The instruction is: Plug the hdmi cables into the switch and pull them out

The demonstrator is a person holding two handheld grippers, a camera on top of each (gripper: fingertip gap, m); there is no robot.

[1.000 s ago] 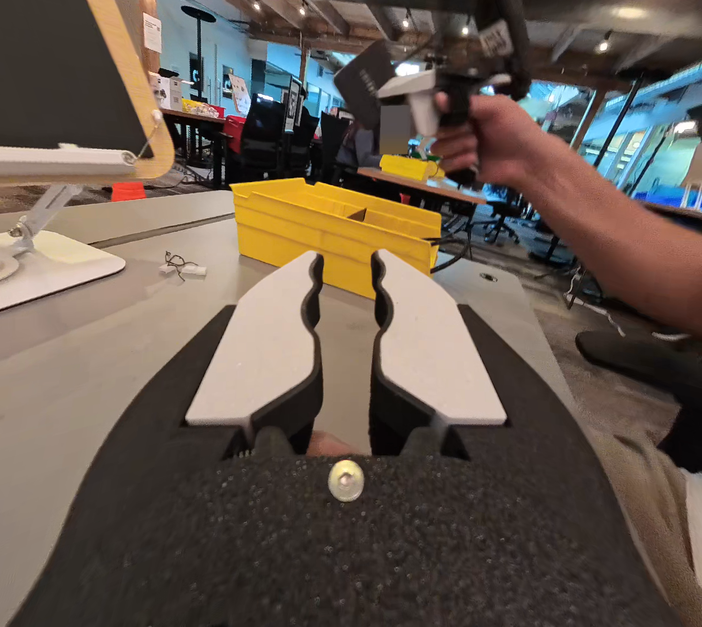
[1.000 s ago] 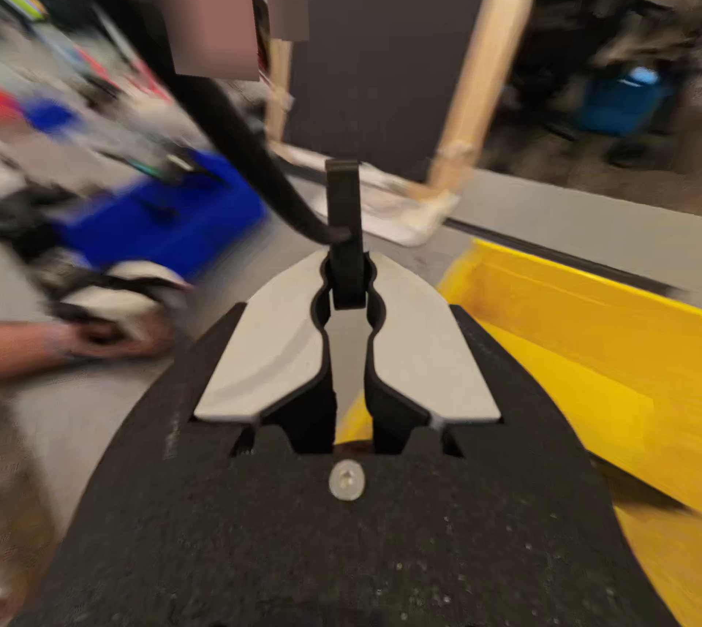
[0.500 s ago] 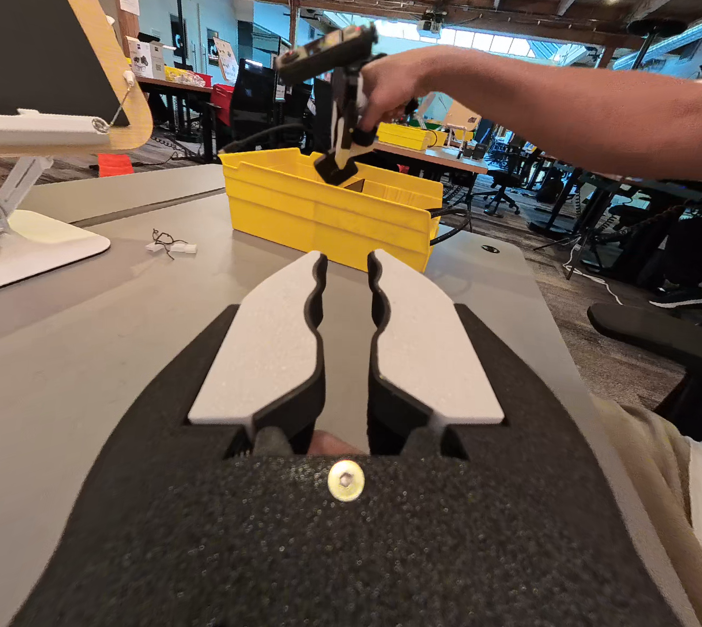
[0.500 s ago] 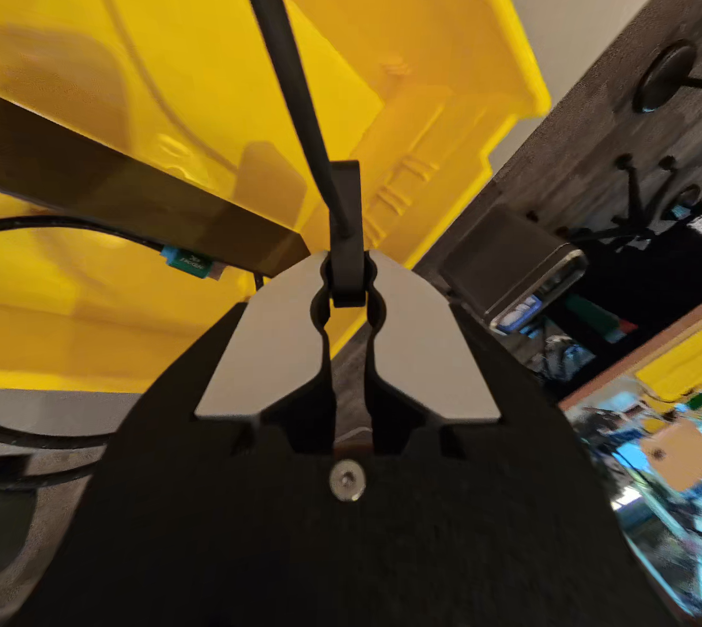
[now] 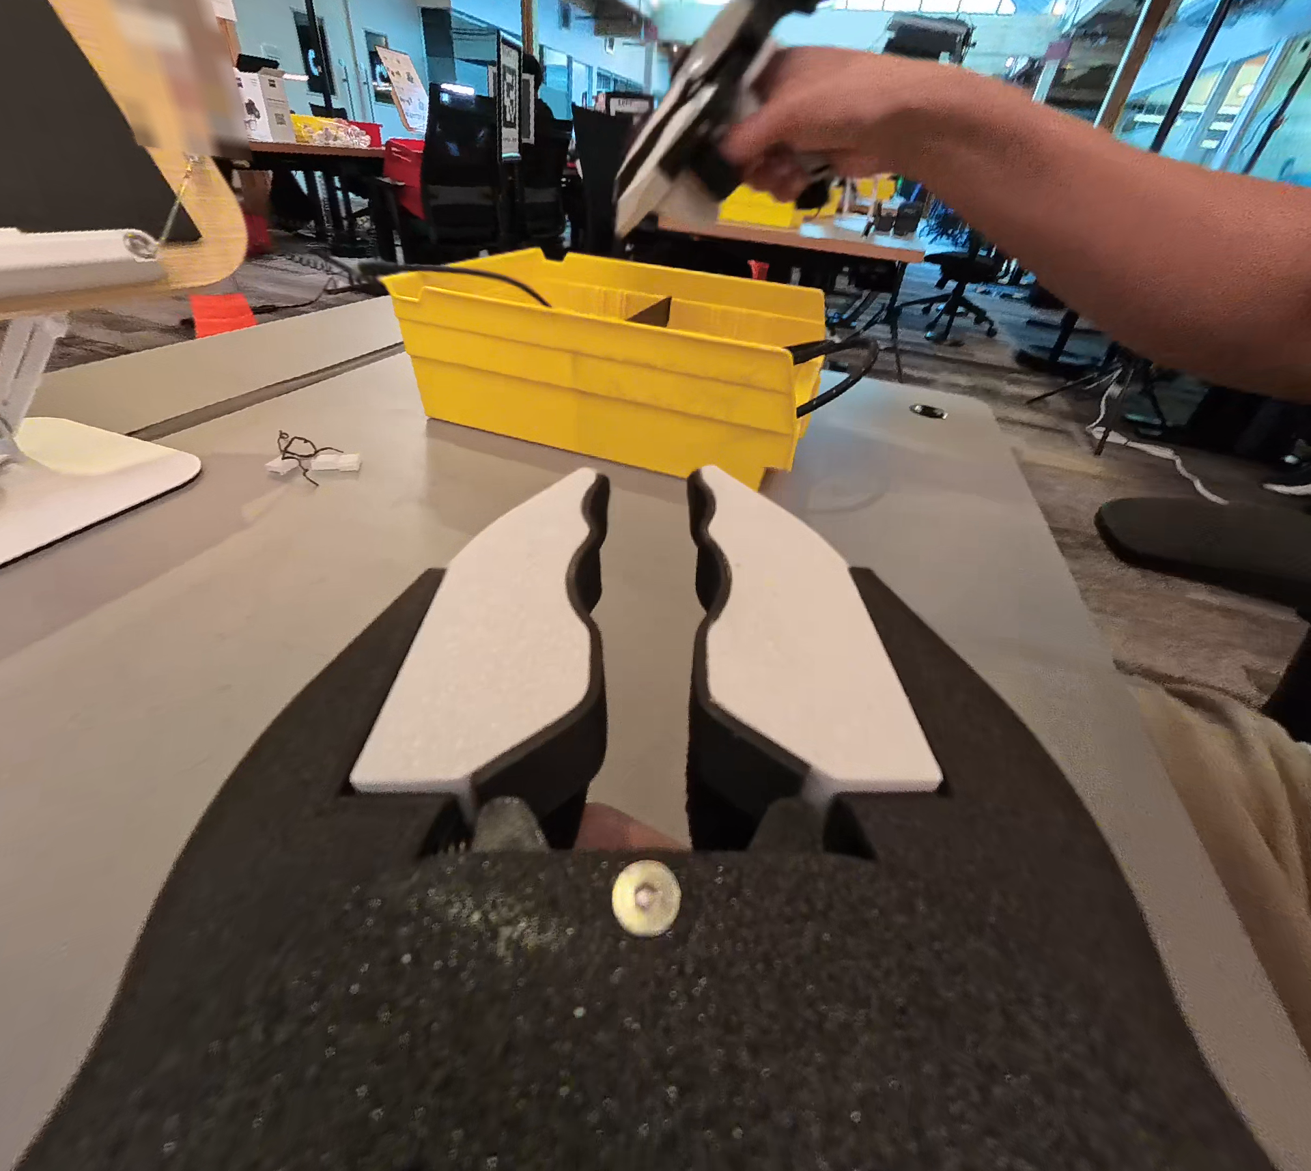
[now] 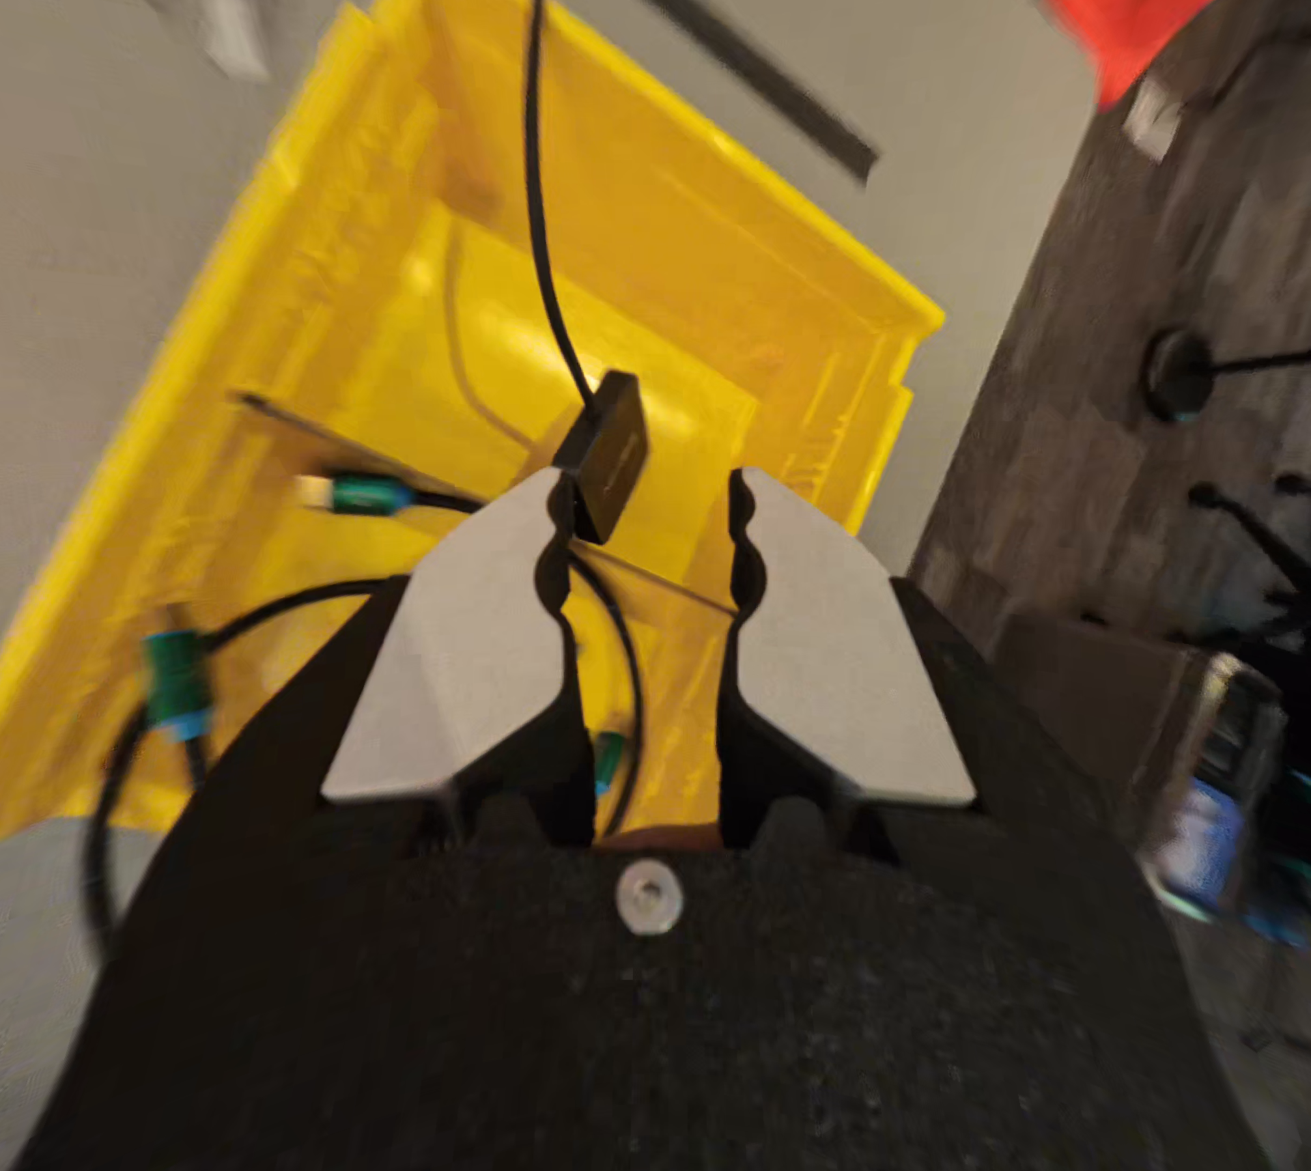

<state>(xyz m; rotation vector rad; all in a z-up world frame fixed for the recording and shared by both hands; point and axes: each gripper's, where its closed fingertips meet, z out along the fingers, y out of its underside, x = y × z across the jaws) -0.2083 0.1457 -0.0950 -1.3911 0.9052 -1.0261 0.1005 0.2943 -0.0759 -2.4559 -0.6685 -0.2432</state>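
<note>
hdmi switch (image 6: 609, 454) is dropping from the spread right claw (image 6: 644, 502) into the yellow bin (image 6: 340, 257). it's risking snagging its cable (image 6: 537, 144). left claw (image 5: 647, 484) is idling, spread, empty.

What I can't make out around the yellow bin

Above the yellow bin (image 5: 610, 385), my right gripper (image 5: 681, 144) is smeared by motion blur and its fingertips are hidden behind the bin's far rim. My whole right wrist view is blurred: the black switch (image 6: 609, 456) overlaps my left fingertip, contact unclear. Inside the bin, one teal HDMI plug (image 6: 609, 761) sits half hidden between my fingers; its cable runs out of sight.
</note>
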